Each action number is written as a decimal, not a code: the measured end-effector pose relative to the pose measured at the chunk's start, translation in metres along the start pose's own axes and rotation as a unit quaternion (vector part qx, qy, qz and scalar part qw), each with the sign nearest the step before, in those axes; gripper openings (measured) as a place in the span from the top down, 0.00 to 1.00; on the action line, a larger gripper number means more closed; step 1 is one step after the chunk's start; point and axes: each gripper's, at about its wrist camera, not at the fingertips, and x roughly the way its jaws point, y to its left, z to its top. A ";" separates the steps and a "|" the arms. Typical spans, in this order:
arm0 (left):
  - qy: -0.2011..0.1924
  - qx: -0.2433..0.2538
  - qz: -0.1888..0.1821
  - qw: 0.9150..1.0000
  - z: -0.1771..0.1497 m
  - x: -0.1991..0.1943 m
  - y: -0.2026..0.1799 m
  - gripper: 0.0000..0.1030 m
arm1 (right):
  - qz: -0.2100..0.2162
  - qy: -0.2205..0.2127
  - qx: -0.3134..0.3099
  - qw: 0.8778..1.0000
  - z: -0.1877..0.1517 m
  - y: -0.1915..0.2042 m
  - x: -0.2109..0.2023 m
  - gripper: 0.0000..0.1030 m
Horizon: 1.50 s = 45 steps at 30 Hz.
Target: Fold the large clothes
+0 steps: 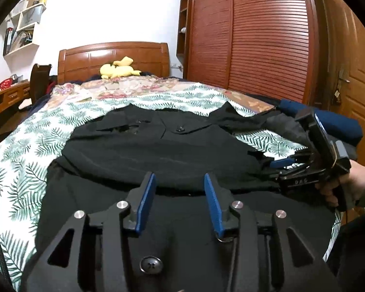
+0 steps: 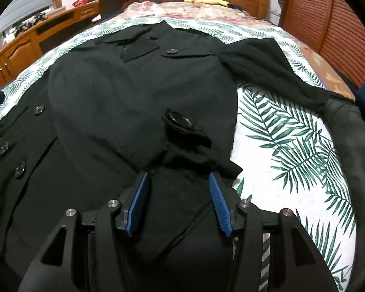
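Observation:
A large black coat (image 1: pixel 158 150) lies face up on a bed with a leaf-print sheet (image 1: pixel 24 146). My left gripper (image 1: pixel 180 182) hovers over the coat's lower part, its blue pads apart with nothing pinched. In the right wrist view the coat (image 2: pixel 121 85) has one sleeve folded across its front, and the cuff tab with a button (image 2: pixel 182 126) rests on top. My right gripper (image 2: pixel 177 174) stands open just behind that cuff, with black cloth lying between its pads. From the left wrist view the right gripper (image 1: pixel 276 169) sits at the coat's right edge. The other sleeve (image 2: pixel 267 58) stretches out to the right.
A yellow plush toy (image 1: pixel 118 69) lies by the wooden headboard (image 1: pixel 114 53). A slatted wardrobe (image 1: pixel 255 36) stands right of the bed, a wooden desk (image 2: pixel 24 46) left. Grey cloth (image 2: pixel 348 131) and dark blue cloth (image 1: pixel 338 124) lie at the bed's right edge. A hand (image 1: pixel 333 182) holds the right gripper.

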 end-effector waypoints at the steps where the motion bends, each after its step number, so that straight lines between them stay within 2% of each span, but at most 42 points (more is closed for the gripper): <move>1: -0.006 0.001 -0.002 1.000 0.001 -0.003 0.000 0.60 | 0.001 0.000 0.002 1.000 0.000 0.000 0.001 0.49; 5: -0.027 -0.001 0.009 1.000 0.004 -0.018 0.006 0.54 | -0.004 -0.002 0.001 1.000 0.001 0.002 0.001 0.48; 9: -0.038 -0.013 0.025 0.999 0.006 -0.027 0.015 0.53 | -0.004 -0.004 0.005 1.000 0.001 0.001 0.001 0.47; 14: -0.038 -0.013 0.043 0.998 0.006 -0.034 0.024 0.53 | 0.000 -0.001 0.011 1.000 0.001 0.000 0.001 0.46; 18: -0.037 -0.006 0.054 0.998 0.005 -0.036 0.026 0.53 | -0.002 0.018 0.006 1.000 0.008 0.001 -0.004 0.44; 24: -0.043 -0.010 0.047 0.998 0.005 -0.040 0.031 0.53 | -0.003 -0.018 0.009 1.000 0.028 -0.016 -0.027 0.43; 30: -0.039 -0.015 0.047 0.998 0.005 -0.037 0.035 0.53 | -0.057 -0.034 0.026 0.997 0.059 -0.059 -0.028 0.39; 39: -0.022 -0.024 0.044 0.999 0.004 -0.024 0.044 0.53 | -0.135 0.011 0.009 0.991 0.096 -0.110 0.029 0.39; 42: -0.014 -0.025 0.044 0.999 0.002 -0.018 0.046 0.53 | -0.172 0.036 0.003 0.984 0.103 -0.120 0.052 0.39; 45: -0.008 -0.025 0.044 0.999 0.001 -0.012 0.046 0.53 | -0.188 0.059 0.005 0.980 0.109 -0.134 0.075 0.39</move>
